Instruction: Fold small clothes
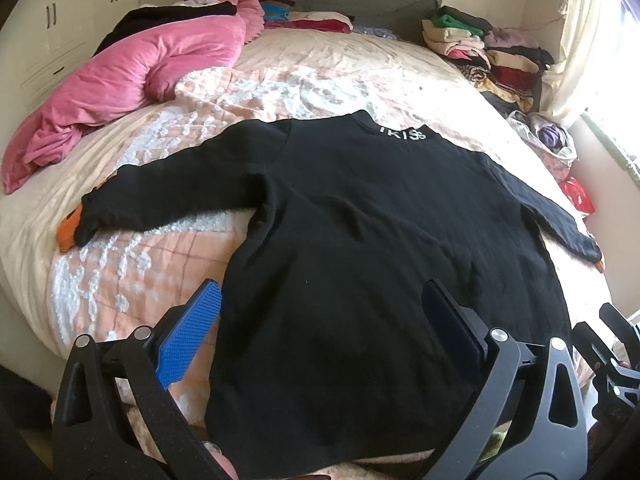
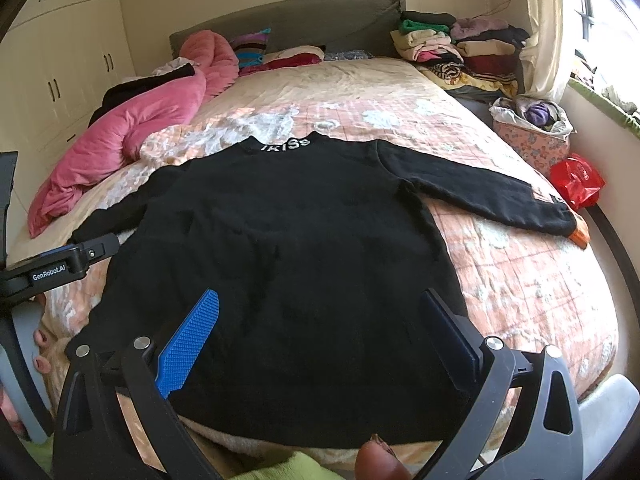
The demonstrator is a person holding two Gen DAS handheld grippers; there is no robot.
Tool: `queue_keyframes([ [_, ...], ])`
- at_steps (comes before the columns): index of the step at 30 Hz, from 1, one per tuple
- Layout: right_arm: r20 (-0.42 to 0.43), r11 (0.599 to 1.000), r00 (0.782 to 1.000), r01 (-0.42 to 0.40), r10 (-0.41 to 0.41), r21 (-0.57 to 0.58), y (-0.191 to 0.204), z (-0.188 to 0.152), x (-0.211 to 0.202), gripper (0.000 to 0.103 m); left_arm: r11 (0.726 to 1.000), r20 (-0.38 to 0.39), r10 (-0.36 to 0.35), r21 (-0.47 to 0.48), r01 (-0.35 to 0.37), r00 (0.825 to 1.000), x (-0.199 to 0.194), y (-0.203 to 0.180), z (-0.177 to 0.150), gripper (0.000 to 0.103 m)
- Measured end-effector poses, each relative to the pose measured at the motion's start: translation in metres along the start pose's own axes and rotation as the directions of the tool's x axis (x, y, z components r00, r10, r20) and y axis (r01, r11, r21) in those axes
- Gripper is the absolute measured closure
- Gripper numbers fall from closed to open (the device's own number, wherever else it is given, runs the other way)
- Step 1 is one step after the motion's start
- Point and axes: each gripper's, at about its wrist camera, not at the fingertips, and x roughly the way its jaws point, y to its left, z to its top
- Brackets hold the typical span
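A black long-sleeved sweater (image 1: 360, 240) lies flat on the bed, collar with white letters at the far end, both sleeves spread out, with orange cuffs showing at the ends. It also shows in the right wrist view (image 2: 288, 264). My left gripper (image 1: 320, 312) is open and empty, hovering over the sweater's lower left hem. My right gripper (image 2: 320, 320) is open and empty over the lower hem. The left gripper's body (image 2: 60, 268) shows at the left edge of the right wrist view.
A pink duvet (image 1: 132, 80) lies bunched at the bed's far left. Folded clothes (image 1: 480, 48) are stacked at the far right corner by the curtain. A flowered basket (image 2: 528, 136) and a red bag (image 2: 576, 180) sit beside the bed's right edge.
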Motion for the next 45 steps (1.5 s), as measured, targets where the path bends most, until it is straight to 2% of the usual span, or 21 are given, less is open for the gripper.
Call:
queue_keyframes([
  [12,0.004,0.998,0.998,-0.06,0.06,-0.013,0.013,0.023,0.018,0.004,1.0,-0.007,0.009,-0.008,-0.009,1.0,0.014,0.005,0.019,0.009],
  [20,0.005,0.998,0.998,-0.058,0.058,-0.005,0.009,0.041,0.029,0.004,1.0,-0.024,0.02,-0.023,-0.021,1.0,0.029,0.005,0.034,0.009],
  [24,0.003,0.999,0.999,-0.042,0.042,0.007,0.003,0.052,0.039,0.004,1.0,-0.048,0.004,-0.014,-0.005,0.999,0.038,0.001,0.043,0.009],
  [39,0.03,0.997,1.0,0.001,-0.003,0.071,-0.025,0.083,0.06,0.004,0.999,-0.05,-0.028,0.043,0.03,0.998,0.064,-0.031,0.079,0.009],
  [45,0.038,0.993,0.999,0.032,-0.036,0.111,-0.041,0.101,0.07,0.004,0.998,-0.041,-0.018,0.066,0.021,0.999,0.075,-0.045,0.093,0.009],
])
